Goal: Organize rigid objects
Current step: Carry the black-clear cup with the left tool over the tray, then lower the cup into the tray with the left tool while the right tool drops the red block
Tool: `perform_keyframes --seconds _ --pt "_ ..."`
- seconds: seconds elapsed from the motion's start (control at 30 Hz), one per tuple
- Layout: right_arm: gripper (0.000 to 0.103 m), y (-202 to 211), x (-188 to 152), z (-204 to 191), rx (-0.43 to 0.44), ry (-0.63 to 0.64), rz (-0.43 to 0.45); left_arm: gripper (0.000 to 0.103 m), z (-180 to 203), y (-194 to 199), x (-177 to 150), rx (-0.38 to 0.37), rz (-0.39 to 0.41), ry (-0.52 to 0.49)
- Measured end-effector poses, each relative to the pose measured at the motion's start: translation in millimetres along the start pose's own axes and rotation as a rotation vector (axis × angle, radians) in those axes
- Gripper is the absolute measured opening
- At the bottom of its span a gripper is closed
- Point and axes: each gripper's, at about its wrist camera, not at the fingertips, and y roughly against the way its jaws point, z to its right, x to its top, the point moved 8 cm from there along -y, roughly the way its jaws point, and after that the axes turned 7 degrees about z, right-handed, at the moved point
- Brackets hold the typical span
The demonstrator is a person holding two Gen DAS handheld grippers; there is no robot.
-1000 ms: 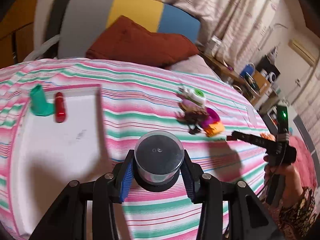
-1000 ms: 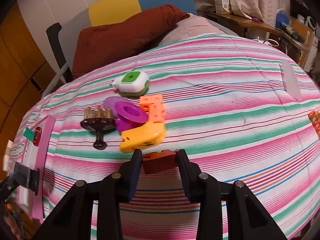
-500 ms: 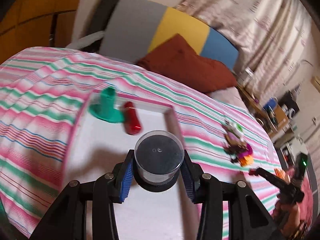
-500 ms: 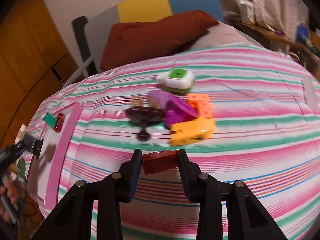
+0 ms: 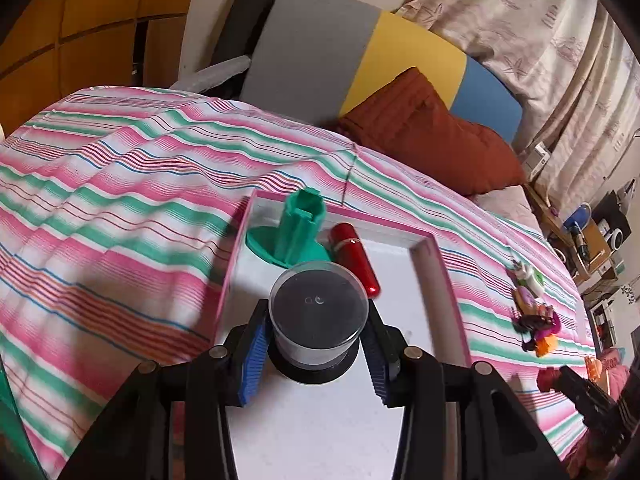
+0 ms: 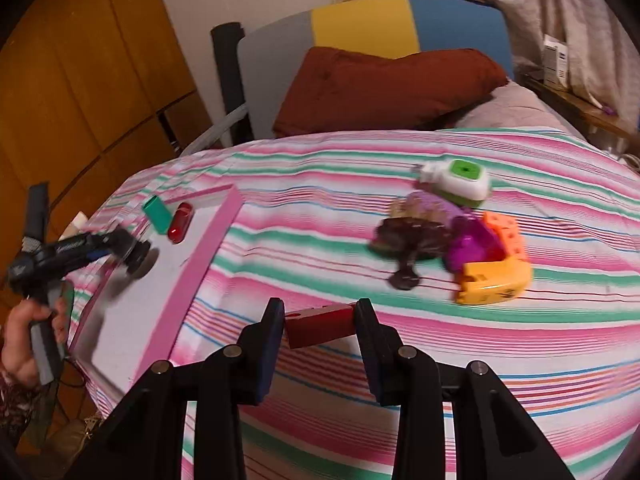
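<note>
Two loads near the pink-rimmed tray [image 5: 436,248]: left gripper [image 5: 316,344] pinching a clear jar [image 5: 319,316] should lower gently beside the red capsule [image 5: 354,258]; right gripper [image 6: 320,326] clamps a red block [image 6: 320,326].

A clear round container with a black base [image 5: 318,320] sits upright between the fingers of the left hand-held gripper [image 5: 316,344], above the white floor of a pink-rimmed tray [image 5: 436,256]. Just beyond it in the tray stand a green piece with a round foot [image 5: 298,228] and, touching beside it, a red capsule [image 5: 354,254] lying flat. A dark red block [image 6: 320,325] is clamped level in the right hand-held gripper [image 6: 320,330]. Ahead and to the right of that gripper, on the striped bed, lies a heap: a white and green box [image 6: 460,180], a dark brown brush [image 6: 412,240], a purple piece [image 6: 468,244], an orange block [image 6: 506,232] and a yellow piece [image 6: 494,282].
</note>
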Motion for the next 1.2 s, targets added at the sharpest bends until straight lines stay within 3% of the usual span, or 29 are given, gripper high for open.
perform_keyframes --seconds 0.1,0.2,0.4,0.5,0.57,0.63,0.9,0.93,0.97,1.2 --pt "0.028 -3.6 2.4 -13.6 0.032 0.004 0.004 0.044 -2.7 -6.1 5.1 0.018 0.001 -0.007" --pt "0.028 -8.7 8.0 -27.6 0.056 0.013 0.010 0.044 -5.5 -10.5 8.2 0.037 0.008 -0.022" --pt "0.029 -15.5 9.8 -22.6 0.014 -0.023 -0.009 0.044 -9.2 -15.6 4.2 0.055 0.001 -0.036" --pt "0.050 -12.6 6.1 -13.6 -0.006 -0.056 -0.008 0.044 -8.4 -16.6 3.6 0.059 0.002 -0.050" --pt "0.072 -11.5 3.9 -13.1 -0.001 -0.066 -0.005 0.044 -8.3 -17.9 4.5 0.061 0.004 -0.050" --pt "0.076 -13.0 0.5 -16.1 0.010 -0.066 -0.020 0.044 -8.3 -18.5 4.7 0.061 0.002 -0.044" --pt "0.075 -42.3 -24.9 -31.6 -0.020 0.028 -0.103 0.046 -15.6 -4.2 1.3 0.063 -0.006 0.016" --pt "0.068 -46.5 -28.2 -32.1 -0.021 0.036 -0.111 0.046 -16.4 -1.2 0.4 0.057 -0.003 0.023" --pt "0.052 -50.9 -31.3 -31.9 -0.024 0.044 -0.121 0.046 -17.0 2.3 -0.7 0.051 0.000 0.031" --pt "0.049 -57.2 -28.8 -30.3 -0.033 0.040 -0.112 0.046 -18.2 30.5 -10.7 0.022 0.050 0.065"
